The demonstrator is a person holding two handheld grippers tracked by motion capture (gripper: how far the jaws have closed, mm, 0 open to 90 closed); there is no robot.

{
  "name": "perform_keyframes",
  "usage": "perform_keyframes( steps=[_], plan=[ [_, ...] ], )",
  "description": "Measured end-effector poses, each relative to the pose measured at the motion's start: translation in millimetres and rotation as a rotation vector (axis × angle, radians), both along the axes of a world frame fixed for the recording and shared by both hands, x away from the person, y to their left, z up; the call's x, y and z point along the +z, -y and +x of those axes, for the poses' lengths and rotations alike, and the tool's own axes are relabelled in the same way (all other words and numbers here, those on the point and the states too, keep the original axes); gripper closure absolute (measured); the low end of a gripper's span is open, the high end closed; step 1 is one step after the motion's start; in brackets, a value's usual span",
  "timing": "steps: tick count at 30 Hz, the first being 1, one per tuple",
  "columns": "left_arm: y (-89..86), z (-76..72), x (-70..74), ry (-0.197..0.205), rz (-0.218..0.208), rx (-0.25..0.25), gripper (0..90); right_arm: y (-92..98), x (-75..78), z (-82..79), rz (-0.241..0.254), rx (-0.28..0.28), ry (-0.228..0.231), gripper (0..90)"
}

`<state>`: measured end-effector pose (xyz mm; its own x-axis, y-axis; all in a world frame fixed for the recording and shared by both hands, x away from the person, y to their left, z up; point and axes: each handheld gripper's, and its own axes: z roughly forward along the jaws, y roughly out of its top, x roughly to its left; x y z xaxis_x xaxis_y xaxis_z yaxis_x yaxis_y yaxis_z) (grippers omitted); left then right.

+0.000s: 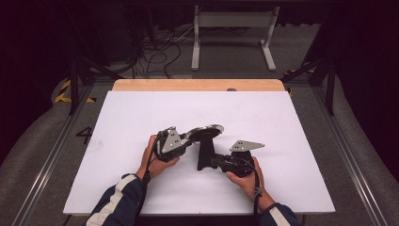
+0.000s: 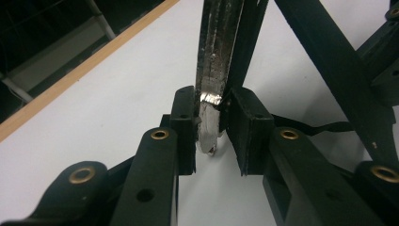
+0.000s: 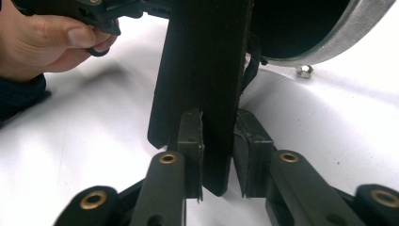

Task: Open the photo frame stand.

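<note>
**A:** Sleeves first, at the bottom of the high view. Then the left hand [image 1: 157, 162] and the right hand [image 1: 244, 179], 1 gripper in each, over the white table top [image 1: 141, 108]. What is between them?

**B:** 1 jointed piece, near the middle of the table. A curved metal strip [image 1: 195, 132] runs from the left gripper [image 1: 186, 138] to a round part [image 1: 212, 128]. A black bar [image 1: 204, 153] drops from that towards the right gripper [image 1: 212, 163]. I can't tell what the piece is.

**A:** And the left gripper view?

**B:** The left gripper [image 2: 209, 117] is narrowed onto the metal strip [image 2: 216, 56], and both pads [image 2: 183, 117] press its end. The strip's tip pokes out just below them, so the bite is short.

**A:** Right gripper view?

**B:** The right gripper [image 3: 216, 141] is clamped on the black bar [image 3: 202, 70], which stands upright between the jaws. The silver-rimmed round part [image 3: 324, 42] hangs behind it, with a small nut [image 3: 305, 71] just under the rim. The left hand [image 3: 42, 42] is at the upper left.

**A:** So how to do this well?

**B:** I'd judge it a 2-handed bend or fold at the joint. Hold the bar square, turn the strip slowly about the round part, and don't twist. The polished strip could slip out of so short a bite, so grip it deeper if it creeps.
</note>
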<state>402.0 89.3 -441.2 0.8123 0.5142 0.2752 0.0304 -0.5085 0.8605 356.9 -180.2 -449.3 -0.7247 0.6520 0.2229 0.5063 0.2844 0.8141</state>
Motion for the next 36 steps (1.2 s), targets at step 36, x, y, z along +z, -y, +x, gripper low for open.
perform_keyframes(
  steps=[36],
  plan=[
    [-11.2,8.4,-7.7,-0.096,-0.004,-0.027,63.5,-22.9,24.3,-25.3,-0.091,0.013,0.205,90.0]
  ],
)
